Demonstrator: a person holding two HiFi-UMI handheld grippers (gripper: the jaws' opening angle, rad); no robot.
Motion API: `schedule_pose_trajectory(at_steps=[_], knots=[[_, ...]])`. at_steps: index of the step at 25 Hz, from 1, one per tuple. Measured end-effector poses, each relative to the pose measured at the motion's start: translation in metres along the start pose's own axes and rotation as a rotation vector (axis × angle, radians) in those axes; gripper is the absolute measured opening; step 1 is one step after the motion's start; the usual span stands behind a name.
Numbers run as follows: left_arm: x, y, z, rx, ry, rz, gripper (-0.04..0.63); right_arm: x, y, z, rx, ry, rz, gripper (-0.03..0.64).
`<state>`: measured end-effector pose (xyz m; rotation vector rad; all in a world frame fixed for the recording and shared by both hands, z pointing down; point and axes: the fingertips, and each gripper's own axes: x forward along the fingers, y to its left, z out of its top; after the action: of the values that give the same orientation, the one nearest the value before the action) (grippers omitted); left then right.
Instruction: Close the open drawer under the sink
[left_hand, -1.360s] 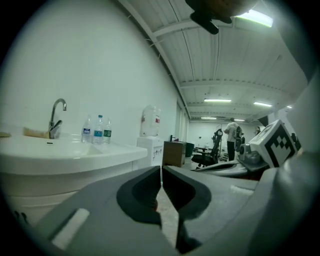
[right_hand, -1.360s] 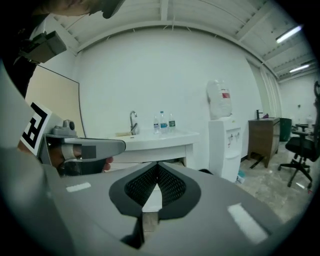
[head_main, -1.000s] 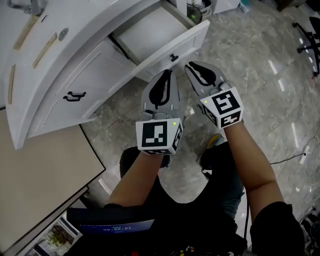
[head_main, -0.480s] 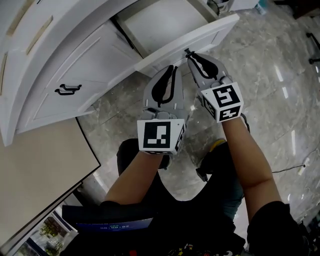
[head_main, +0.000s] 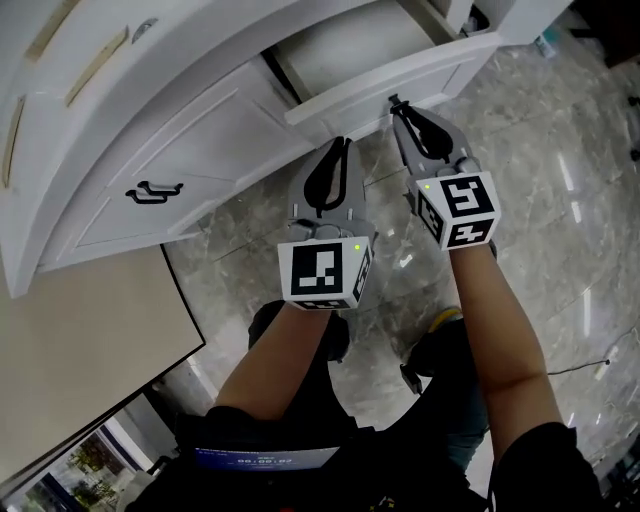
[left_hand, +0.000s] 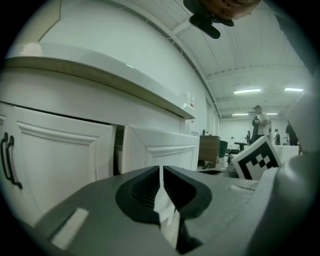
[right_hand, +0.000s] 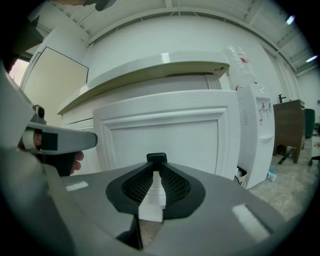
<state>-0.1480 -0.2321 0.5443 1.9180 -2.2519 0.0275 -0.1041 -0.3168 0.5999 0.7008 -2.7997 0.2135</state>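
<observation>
The white drawer (head_main: 420, 68) under the sink counter stands partly open at the top of the head view. A small black handle (head_main: 392, 100) sits on its front. My right gripper (head_main: 397, 108) is shut, its tips against that handle (right_hand: 156, 158) on the drawer's panelled front (right_hand: 170, 132). My left gripper (head_main: 343, 146) is shut too, empty, and points at the lower edge of the drawer front, a little to the left. In the left gripper view, the drawer front (left_hand: 160, 147) stands out from the cabinet just beyond the left gripper (left_hand: 161, 172).
A shut cabinet door with a black handle (head_main: 152, 191) lies left of the drawer. A beige panel (head_main: 80, 340) fills the lower left. Grey marble floor (head_main: 530, 150) spreads to the right. A white water dispenser (right_hand: 255, 135) stands right of the cabinet.
Both grippers have moved forward to the drawer front. The right one has reached the handle, and the drawer has slid part of the way in.
</observation>
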Motion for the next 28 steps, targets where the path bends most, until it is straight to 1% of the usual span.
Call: schedule_pose_trajectory(at_steps=[4,11,17,22,23,24,26,28], knots=[[0.014,0.032,0.008,0.001,-0.035,0.050,0.020,0.017,-0.003,0.008,0.011,-0.043,-0.002,0.080],[0.025,0.050,0.012,-0.003,-0.061,0.052,0.020,0.061,-0.004,0.020,-0.024,-0.046,0.000,0.081],[0.037,0.069,0.020,-0.026,-0.084,0.087,0.020,0.091,-0.005,0.028,-0.017,-0.023,-0.002,0.083],[0.043,0.072,0.028,0.009,-0.083,0.083,0.020,0.090,-0.007,0.027,-0.021,0.001,0.001,0.080],[0.041,0.072,0.031,0.014,-0.079,0.083,0.020,0.087,-0.007,0.029,-0.023,0.009,-0.003,0.074],[0.038,0.073,0.036,0.019,-0.073,0.083,0.020,0.081,-0.005,0.034,-0.024,0.012,-0.005,0.041],[0.026,0.070,0.053,0.030,-0.061,0.076,0.020,0.060,0.004,0.056,-0.027,-0.001,0.009,0.040],[0.014,0.060,0.078,0.044,-0.046,0.058,0.020,0.032,0.014,0.088,-0.021,-0.016,0.025,0.040]])
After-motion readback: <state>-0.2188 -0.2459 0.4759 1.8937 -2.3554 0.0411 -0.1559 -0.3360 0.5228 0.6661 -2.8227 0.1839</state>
